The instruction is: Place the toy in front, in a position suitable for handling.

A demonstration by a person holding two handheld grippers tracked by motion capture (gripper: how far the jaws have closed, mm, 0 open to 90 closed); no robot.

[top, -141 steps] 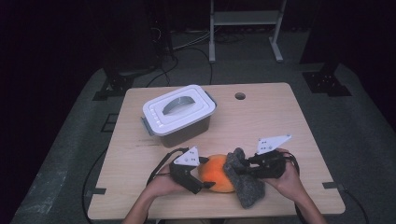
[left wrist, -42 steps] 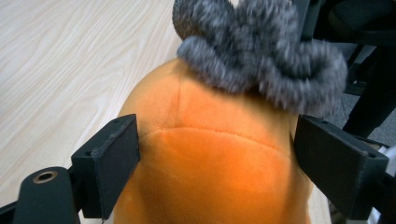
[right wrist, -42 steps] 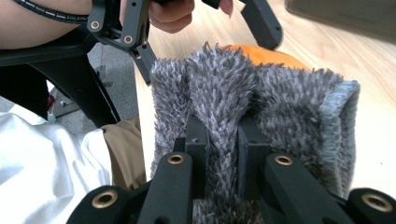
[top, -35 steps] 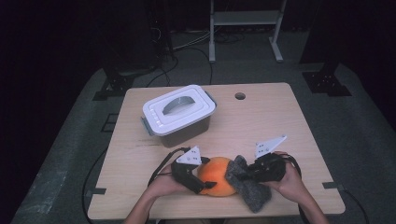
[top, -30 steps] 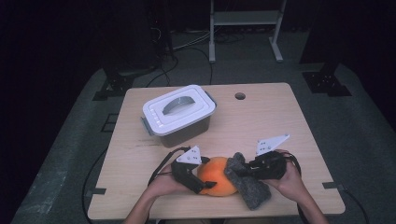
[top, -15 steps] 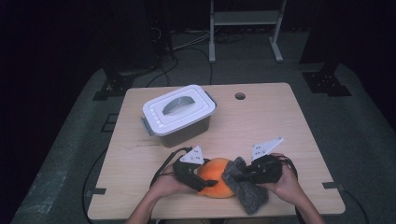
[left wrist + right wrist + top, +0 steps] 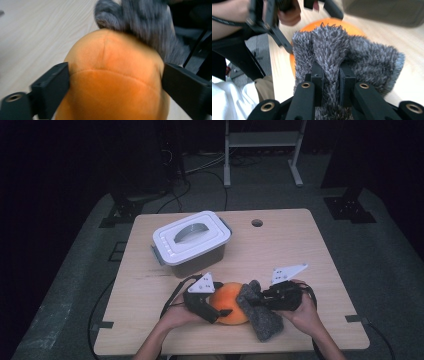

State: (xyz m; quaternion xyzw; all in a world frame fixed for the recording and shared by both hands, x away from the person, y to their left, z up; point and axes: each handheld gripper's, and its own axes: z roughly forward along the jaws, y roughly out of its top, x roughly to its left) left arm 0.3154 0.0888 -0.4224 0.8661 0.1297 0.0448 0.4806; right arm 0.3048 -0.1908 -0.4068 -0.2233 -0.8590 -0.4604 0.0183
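The left gripper (image 7: 220, 312) jaws have just been opened wider around the orange ball (image 7: 231, 302), with no other change.

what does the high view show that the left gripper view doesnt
High view alone: the lidded white box at the back of the wooden table, and the right gripper pinching the grey fuzzy cloth.
Left gripper view alone: the seams on the orange plush ball, close up between the left gripper jaws, which have just been opening.
Both: ball, cloth, tabletop.

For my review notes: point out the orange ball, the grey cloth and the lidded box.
orange ball (image 7: 227, 301), high view, its top.
grey cloth (image 7: 264, 322), high view, its lower fold.
lidded box (image 7: 192, 237), high view, its white lid.
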